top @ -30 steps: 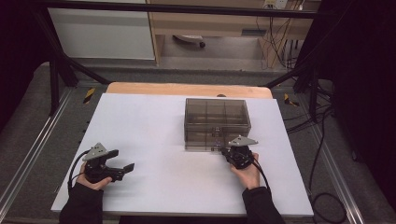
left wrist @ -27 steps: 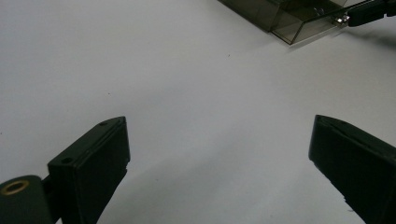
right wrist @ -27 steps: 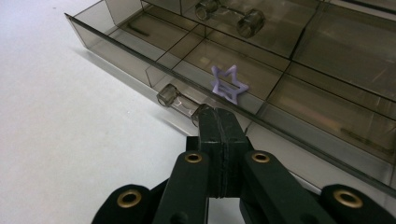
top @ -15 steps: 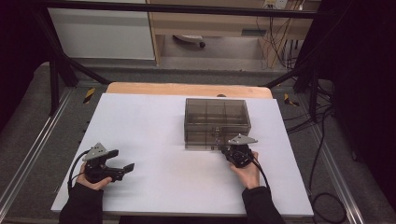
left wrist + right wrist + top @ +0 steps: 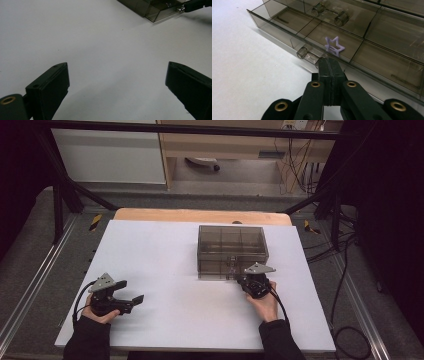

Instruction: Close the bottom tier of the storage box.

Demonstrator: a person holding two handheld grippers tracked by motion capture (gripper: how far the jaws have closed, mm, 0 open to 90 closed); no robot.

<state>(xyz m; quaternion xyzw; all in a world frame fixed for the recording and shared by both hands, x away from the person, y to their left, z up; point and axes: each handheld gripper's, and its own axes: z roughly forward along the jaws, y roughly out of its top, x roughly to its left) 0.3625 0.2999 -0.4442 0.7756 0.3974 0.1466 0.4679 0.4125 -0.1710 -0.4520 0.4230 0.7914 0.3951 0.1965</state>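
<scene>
Though clamped fully together on the clear plastic drawer handle (image 5: 308, 55) by the right gripper (image 5: 329, 60), could slip off, or drag the whole smoky transparent plastic drawer box (image 5: 230, 240), mid-surface, instead of opening. Might jolt the lilac star-shaped piece (image 5: 333, 46) inside. Ample bare white surface (image 5: 165, 250) toward the near edge; left gripper (image 5: 130, 293) wide open, empty, well apart.

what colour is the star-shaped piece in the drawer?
Pale purple, lilac. The star shows best in the right gripper view, lying in the smoky drawer.
</scene>
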